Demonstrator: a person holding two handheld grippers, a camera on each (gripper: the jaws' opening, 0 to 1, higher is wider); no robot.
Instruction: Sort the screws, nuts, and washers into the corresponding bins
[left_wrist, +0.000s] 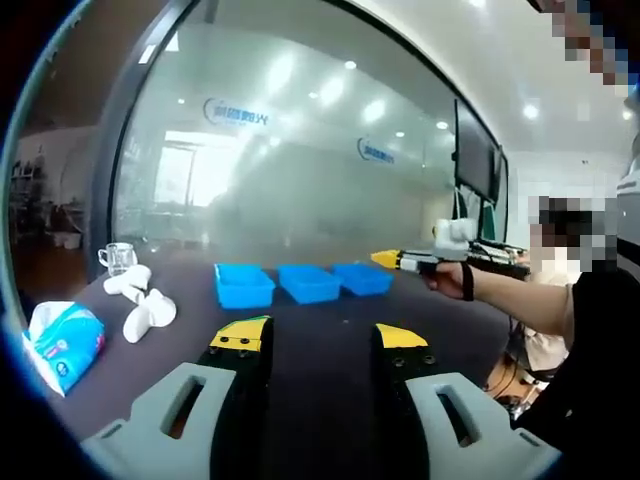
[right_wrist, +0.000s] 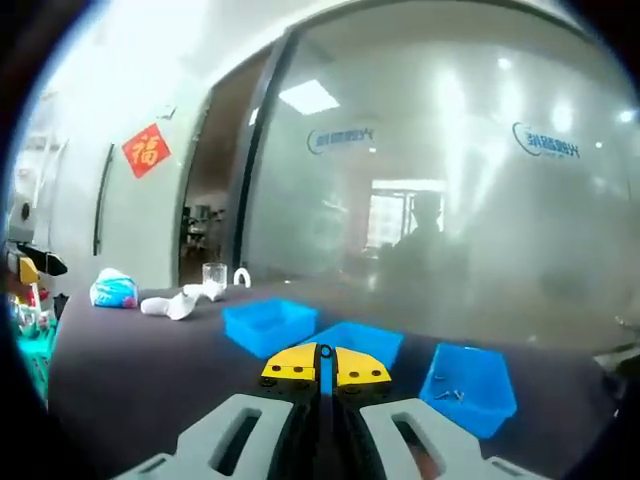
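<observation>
In the left gripper view, the left gripper (left_wrist: 318, 338) is hovering over a dark table (left_wrist: 330, 330) with its yellow-tipped jaws spread wide and nothing between them. Ahead of it, three blue bins are sitting in a row along the far part of the table: the left bin (left_wrist: 244, 285), the middle bin (left_wrist: 309, 283) and the right bin (left_wrist: 362, 277), each just beside the next. Nothing is lying between the jaws and the bins. Off to the left, white pieces (left_wrist: 140, 300) are lying in a loose pile, a glass (left_wrist: 116, 258) is standing behind them, and a tissue pack (left_wrist: 62, 343) is sitting nearer the table edge. A frosted glass wall (left_wrist: 300, 150) is running behind the table, and a dark screen (left_wrist: 476, 152) is hanging at the right. Coming in from the right, a hand (left_wrist: 447, 280) is holding the right gripper (left_wrist: 385, 259) just beyond the right bin; from here I cannot tell how its jaws stand.

In the right gripper view, the right gripper (right_wrist: 323, 366) is showing its jaws pressed together, gripping nothing, with the middle bin (right_wrist: 358, 342) directly behind the tips and partly hidden by them. The left bin (right_wrist: 270, 326) is lying apart to one side, and the right bin (right_wrist: 467, 385) is holding a few small metal parts (right_wrist: 445, 393), too small to tell which kind. Farther left on the table (right_wrist: 130, 370), the white pieces (right_wrist: 180, 301), glass (right_wrist: 214, 275) and tissue pack (right_wrist: 114, 290) are standing, and a red sign (right_wrist: 146, 150) is hanging on the wall
</observation>
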